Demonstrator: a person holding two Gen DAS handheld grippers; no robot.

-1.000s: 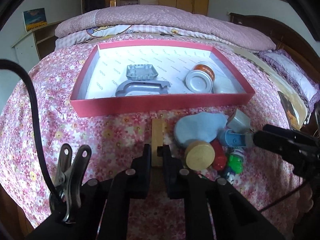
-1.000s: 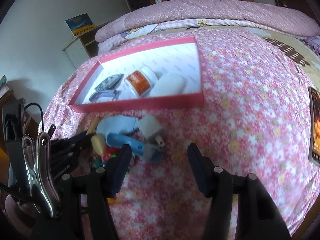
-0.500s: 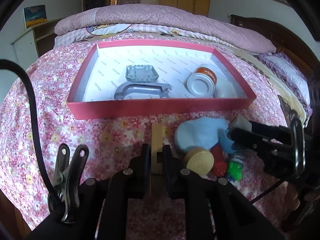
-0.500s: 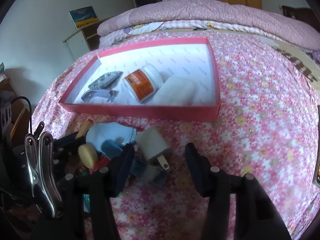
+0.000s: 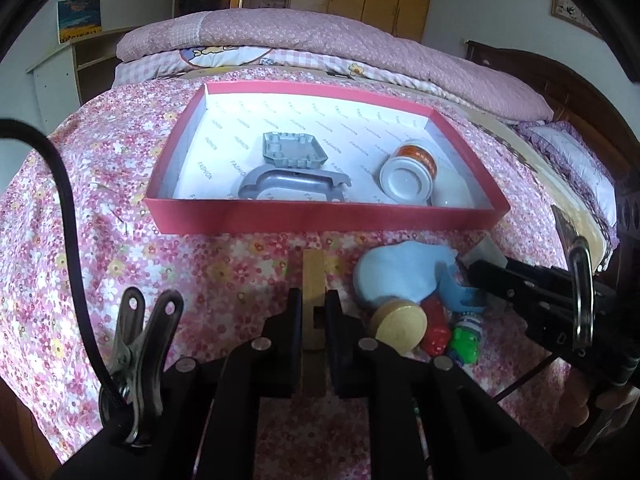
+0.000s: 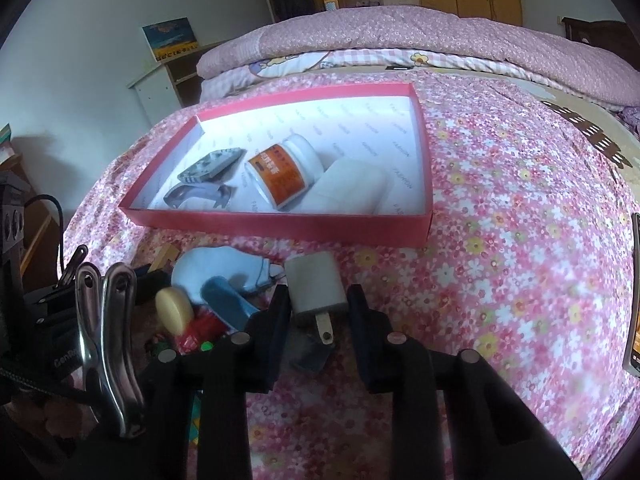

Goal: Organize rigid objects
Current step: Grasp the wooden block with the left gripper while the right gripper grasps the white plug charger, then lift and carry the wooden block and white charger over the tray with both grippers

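Left gripper (image 5: 313, 312) clamped on a wooden block (image 5: 313, 276), pads tight against both sides of it, the block lying lengthwise on the flowered bedspread (image 5: 120, 264) and pointing toward the pink box (image 5: 320, 220). Right gripper (image 6: 318, 312) has its jaws just closing around a white plug adapter (image 6: 316, 286); both pads sit against the adapter's sides, prong end toward the camera. Adapter lies at the right edge of a small pile: pale blue soft piece (image 5: 396, 276), round wooden knob (image 5: 400, 326), red toy (image 5: 434, 330), green figure (image 5: 464, 342), blue plastic piece (image 6: 228, 304). Pile sits just in front of the box's near wall. Inside the box: grey tray-shaped part (image 5: 294, 152), grey handled part (image 5: 292, 186), orange-labelled white jar (image 5: 408, 178) on its side, white cylinder (image 6: 352, 192) beside the jar.
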